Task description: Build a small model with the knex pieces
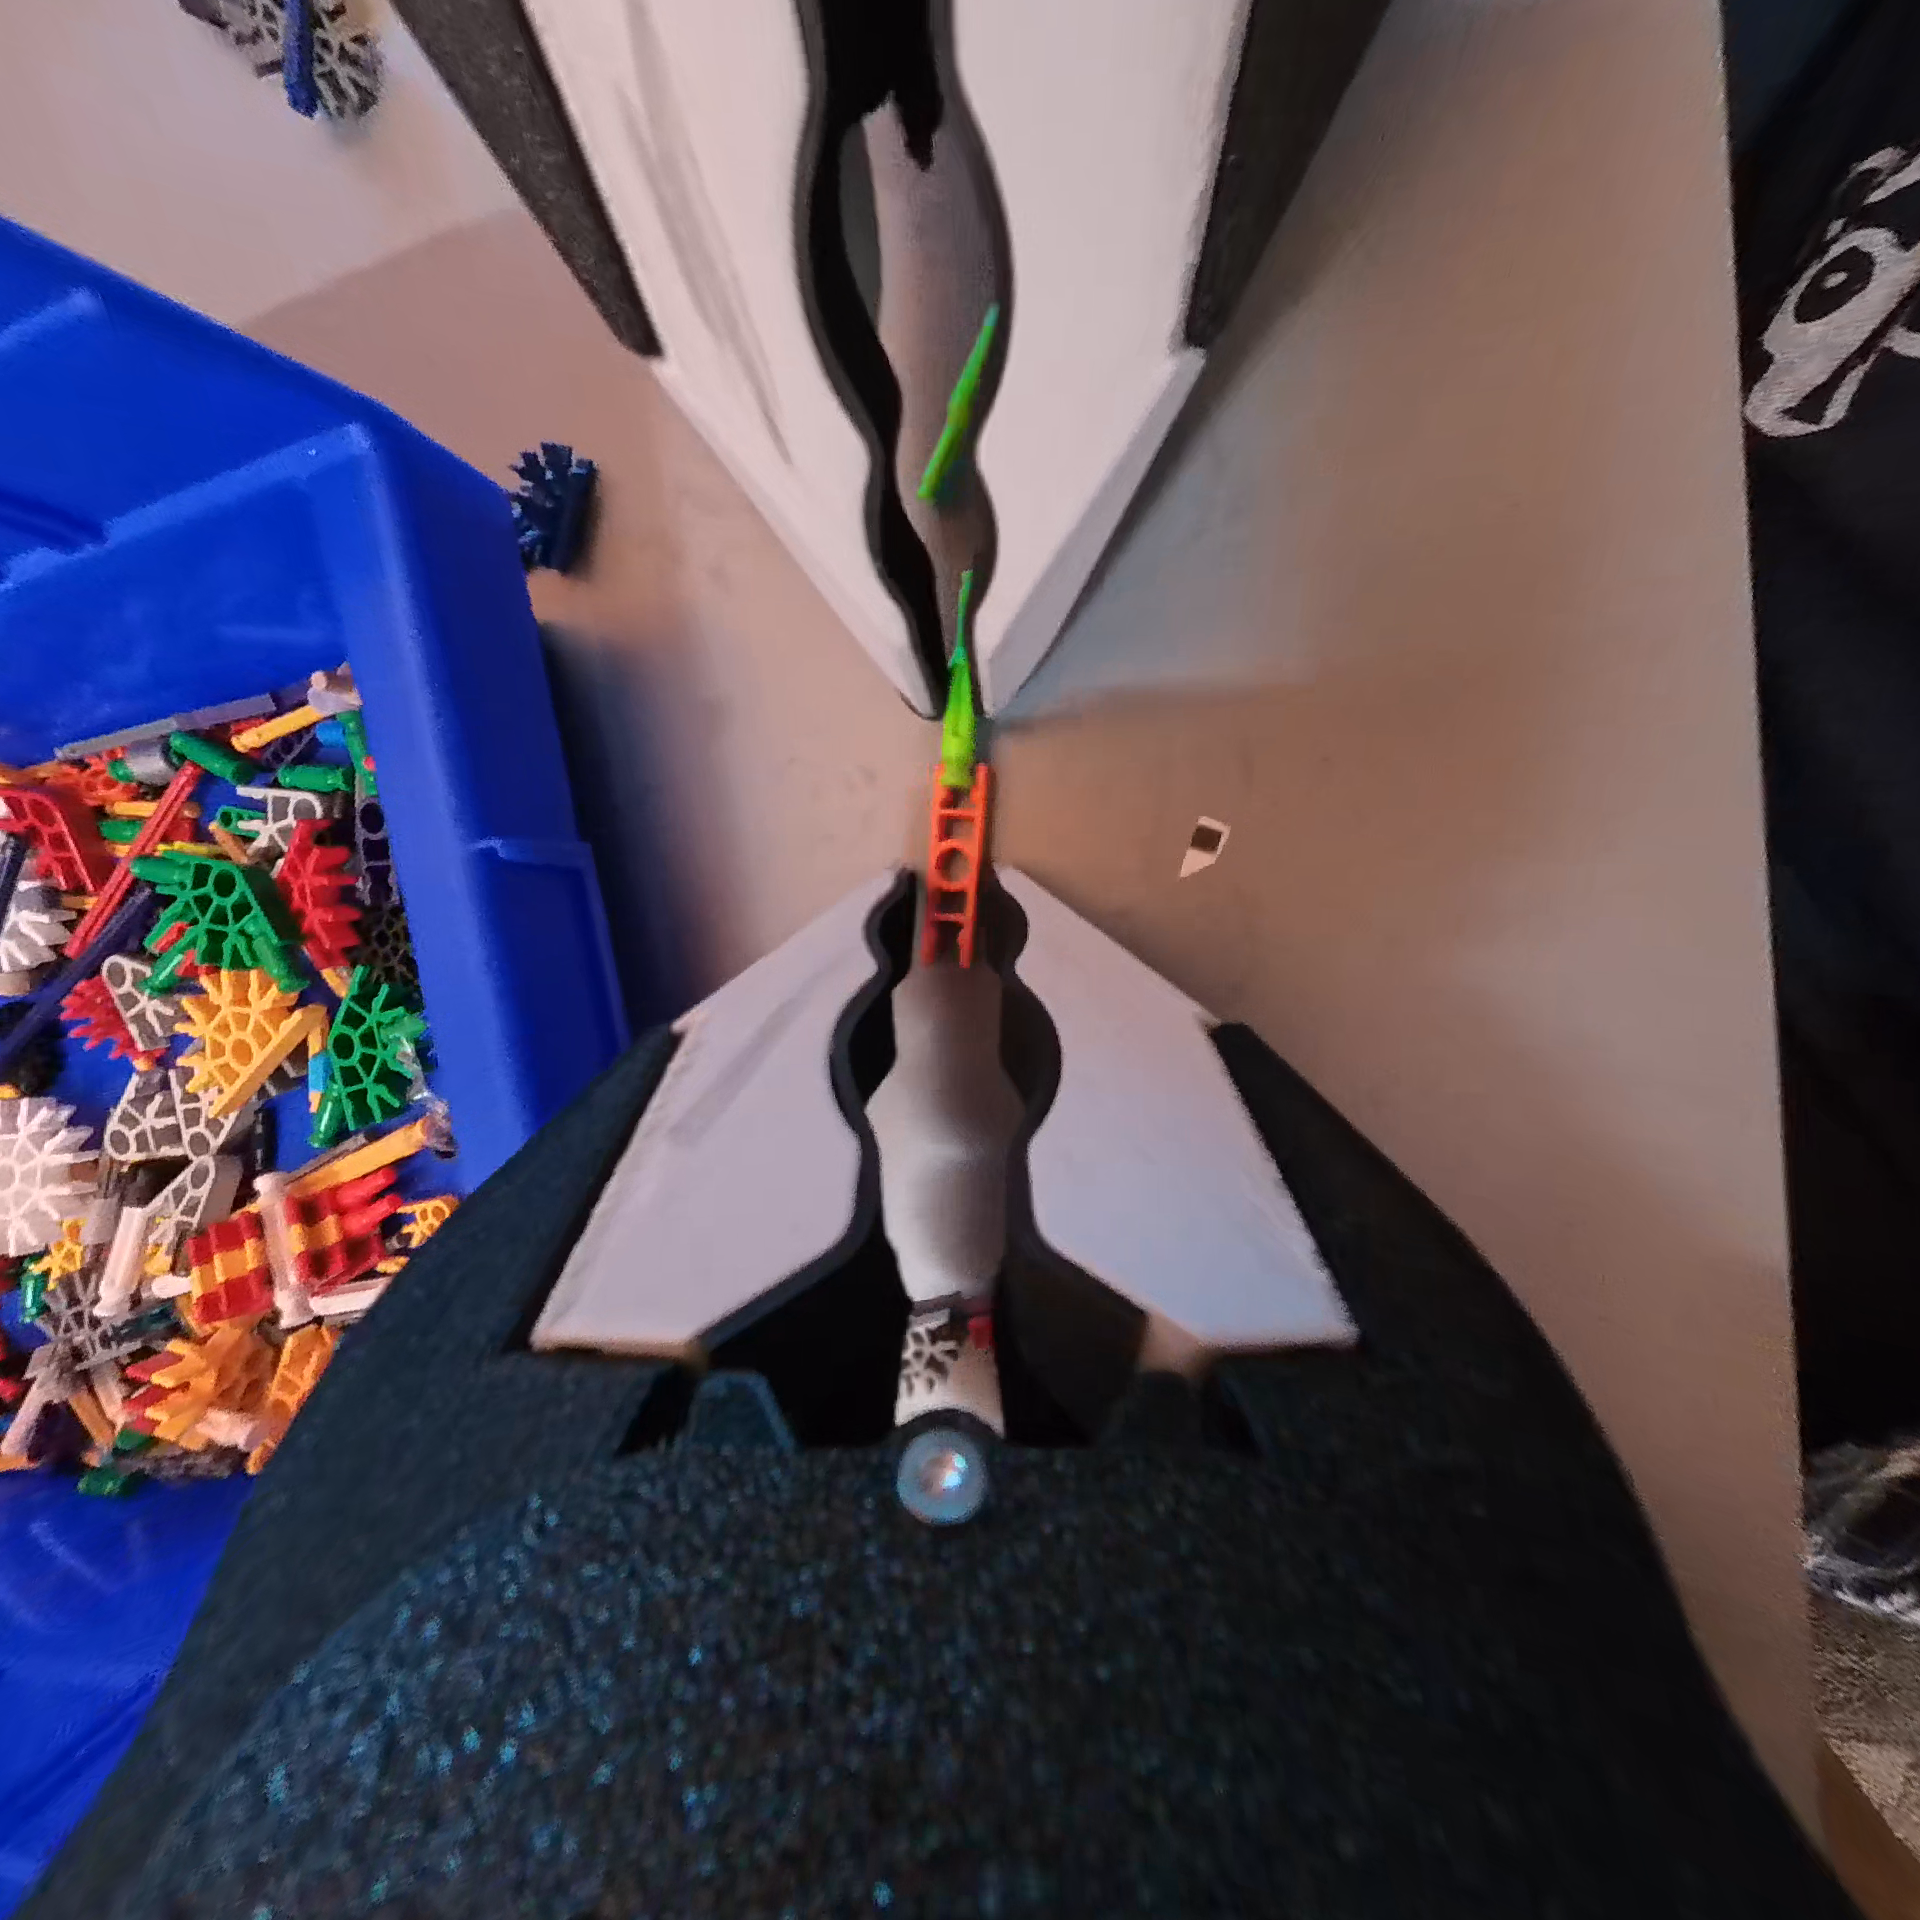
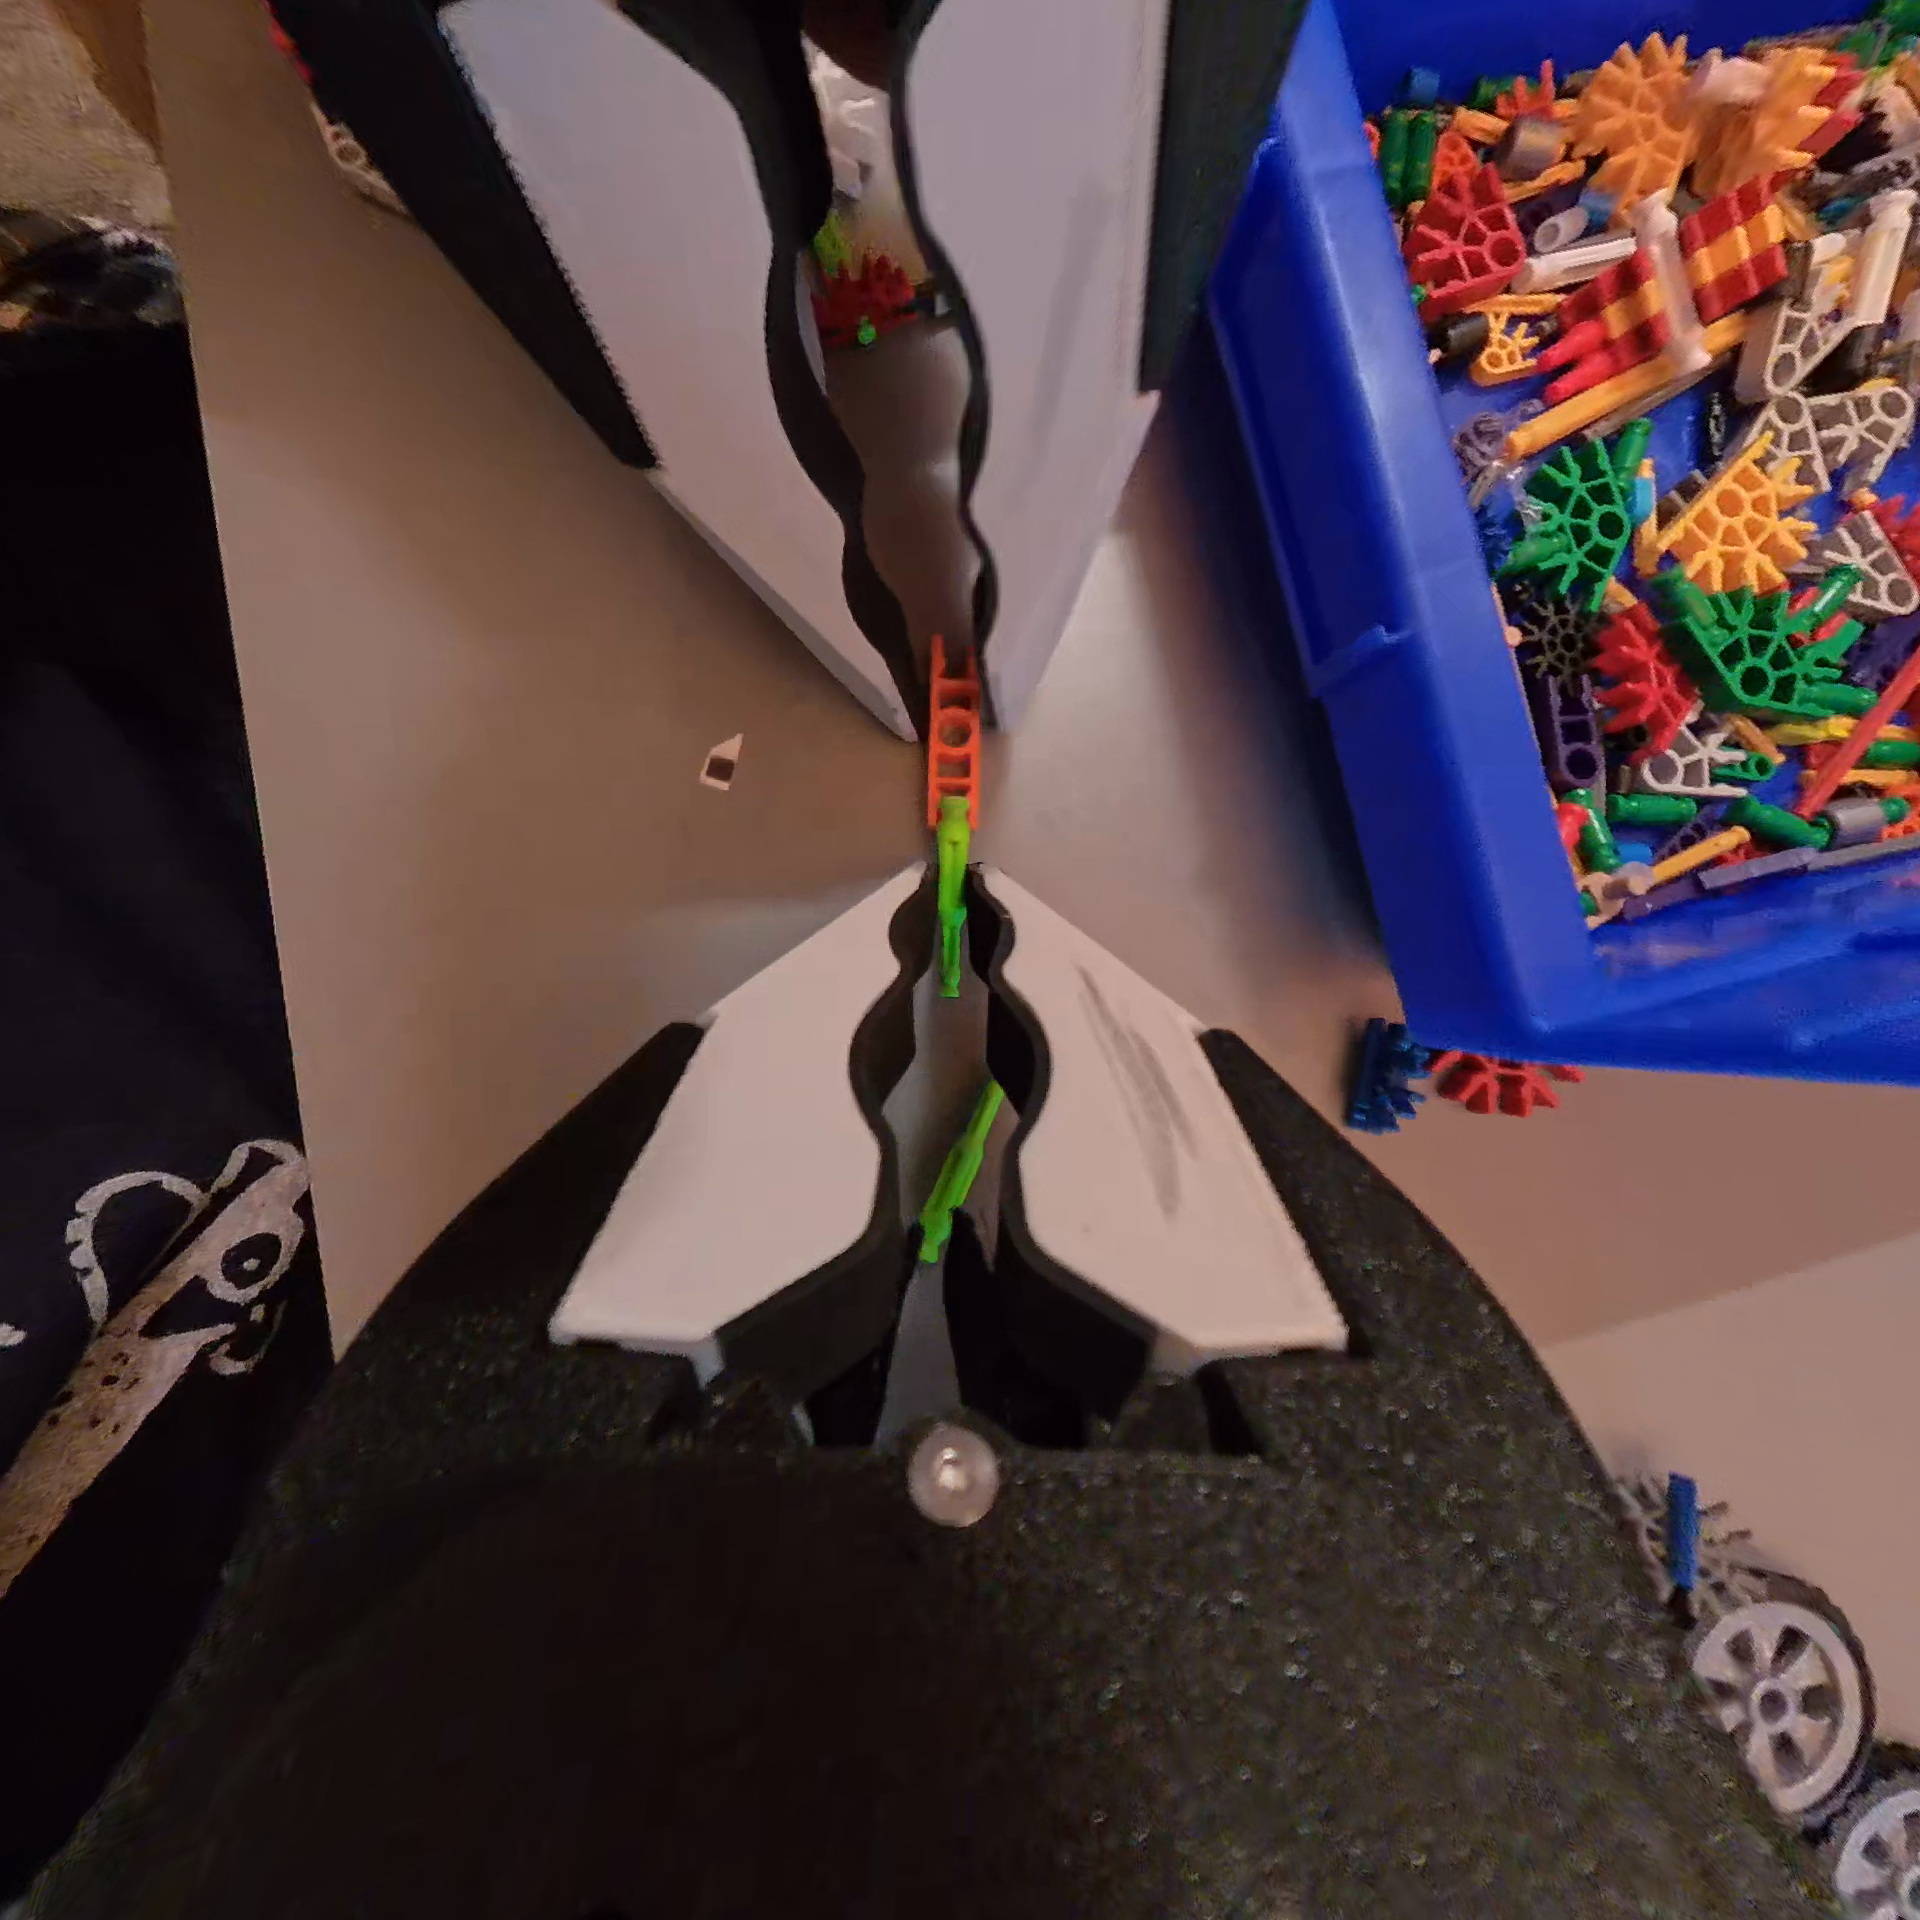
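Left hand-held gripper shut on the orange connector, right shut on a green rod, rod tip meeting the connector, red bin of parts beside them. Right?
Almost. The bin is blue, not red; both wrist views show it. The rest holds: left hand-held gripper grips the orange connector, right hand-held gripper the green rod, tip at the connector.

We see both views in warm, fairly dim indoor light, with soft shadows beside the blue bin [image 1: 447, 665] on the table [image 1: 1351, 644]. Wide-angle distortion bends the edges, and we find the near foreground and corners soft with blur.
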`<action>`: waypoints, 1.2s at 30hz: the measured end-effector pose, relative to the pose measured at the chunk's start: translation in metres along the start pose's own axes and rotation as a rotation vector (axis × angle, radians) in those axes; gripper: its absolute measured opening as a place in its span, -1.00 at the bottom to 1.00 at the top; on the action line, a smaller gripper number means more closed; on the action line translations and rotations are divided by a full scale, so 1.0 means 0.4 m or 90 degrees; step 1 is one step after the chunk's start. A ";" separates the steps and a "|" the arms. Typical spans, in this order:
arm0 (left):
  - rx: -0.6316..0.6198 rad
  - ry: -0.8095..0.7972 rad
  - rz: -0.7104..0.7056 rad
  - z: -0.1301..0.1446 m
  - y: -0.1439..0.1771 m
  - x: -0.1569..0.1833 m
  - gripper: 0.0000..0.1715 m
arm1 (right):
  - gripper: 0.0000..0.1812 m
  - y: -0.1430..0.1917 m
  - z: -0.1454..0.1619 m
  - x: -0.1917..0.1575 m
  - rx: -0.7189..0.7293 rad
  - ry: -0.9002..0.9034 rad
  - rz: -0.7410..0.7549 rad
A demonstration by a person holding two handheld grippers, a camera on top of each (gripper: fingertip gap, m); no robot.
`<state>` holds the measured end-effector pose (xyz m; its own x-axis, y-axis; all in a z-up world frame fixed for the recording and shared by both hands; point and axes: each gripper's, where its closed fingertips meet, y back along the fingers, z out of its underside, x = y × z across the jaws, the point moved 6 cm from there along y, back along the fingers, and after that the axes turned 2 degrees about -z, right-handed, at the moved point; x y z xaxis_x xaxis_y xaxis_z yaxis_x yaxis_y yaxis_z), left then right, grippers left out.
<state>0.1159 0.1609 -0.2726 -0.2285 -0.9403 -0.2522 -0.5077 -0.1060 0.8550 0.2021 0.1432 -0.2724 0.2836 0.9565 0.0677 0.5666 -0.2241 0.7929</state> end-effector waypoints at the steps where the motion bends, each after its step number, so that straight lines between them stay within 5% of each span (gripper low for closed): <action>1: 0.003 0.003 0.001 0.001 0.000 0.000 -0.86 | -0.95 -0.001 -0.001 0.000 -0.002 0.004 -0.001; 13: 0.011 -0.008 0.013 0.000 -0.001 0.002 -0.89 | -0.84 -0.002 -0.008 0.004 -0.028 0.000 -0.009; 17: 0.012 -0.011 0.011 0.000 -0.002 0.003 -0.90 | -1.00 0.005 -0.016 0.009 0.001 -0.011 -0.006; 36: 0.012 -0.025 0.018 -0.004 -0.003 0.006 -0.90 | -1.00 0.000 -0.029 0.002 0.002 -0.003 -0.012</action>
<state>0.1173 0.1584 -0.2733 -0.2754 -0.9294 -0.2456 -0.5157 -0.0728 0.8537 0.1932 0.1462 -0.2653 0.2772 0.9595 0.0498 0.5747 -0.2072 0.7917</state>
